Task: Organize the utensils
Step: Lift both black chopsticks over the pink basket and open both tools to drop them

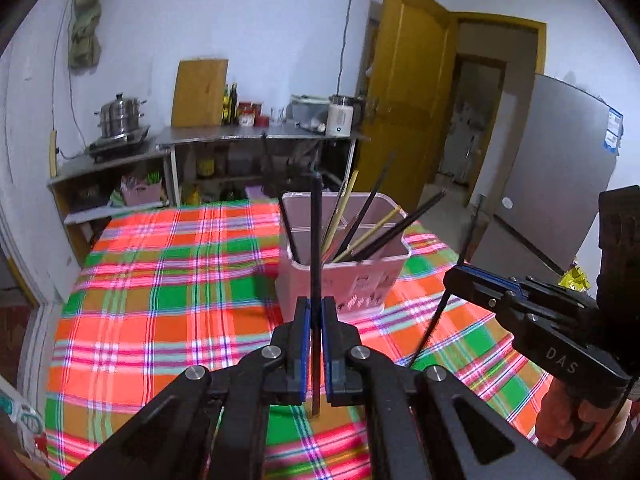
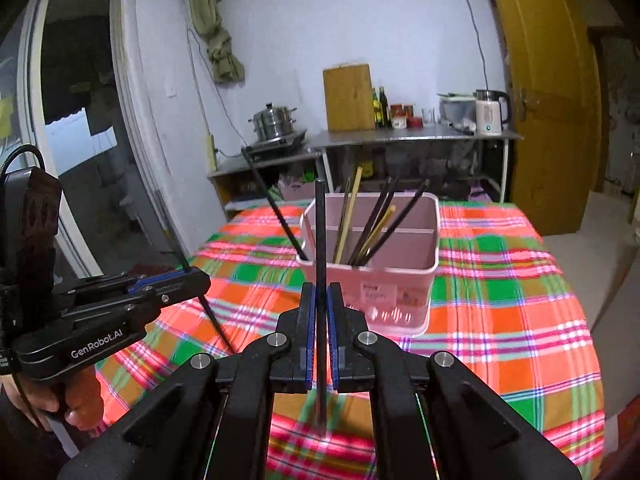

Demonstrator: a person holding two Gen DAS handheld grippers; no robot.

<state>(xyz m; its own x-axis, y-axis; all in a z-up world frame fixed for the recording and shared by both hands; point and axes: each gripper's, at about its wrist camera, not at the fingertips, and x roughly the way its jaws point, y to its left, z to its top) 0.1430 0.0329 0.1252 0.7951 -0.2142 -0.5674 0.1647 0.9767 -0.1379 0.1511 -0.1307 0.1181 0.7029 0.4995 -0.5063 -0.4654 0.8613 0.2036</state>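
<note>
A pink utensil holder (image 1: pixel 344 276) (image 2: pixel 400 276) stands on the plaid tablecloth and holds several black and bamboo chopsticks (image 1: pixel 372 228) (image 2: pixel 376 224). My left gripper (image 1: pixel 316 308) is shut on a black chopstick (image 1: pixel 316 240), held upright just in front of the holder. My right gripper (image 2: pixel 320 296) is shut on another black chopstick (image 2: pixel 320 240), also upright before the holder. Each gripper shows in the other's view, the right one (image 1: pixel 460 276) at the right, the left one (image 2: pixel 192 276) at the left, each with its chopstick slanting through the jaws.
The table (image 1: pixel 160 280) (image 2: pixel 520 300) carries a red, green and orange plaid cloth. Behind it are steel shelves with a steamer pot (image 1: pixel 120 116), a cutting board (image 2: pixel 348 96) and a kettle (image 2: pixel 490 112). A yellow door (image 1: pixel 404 92) and a grey fridge (image 1: pixel 560 168) stand to the right.
</note>
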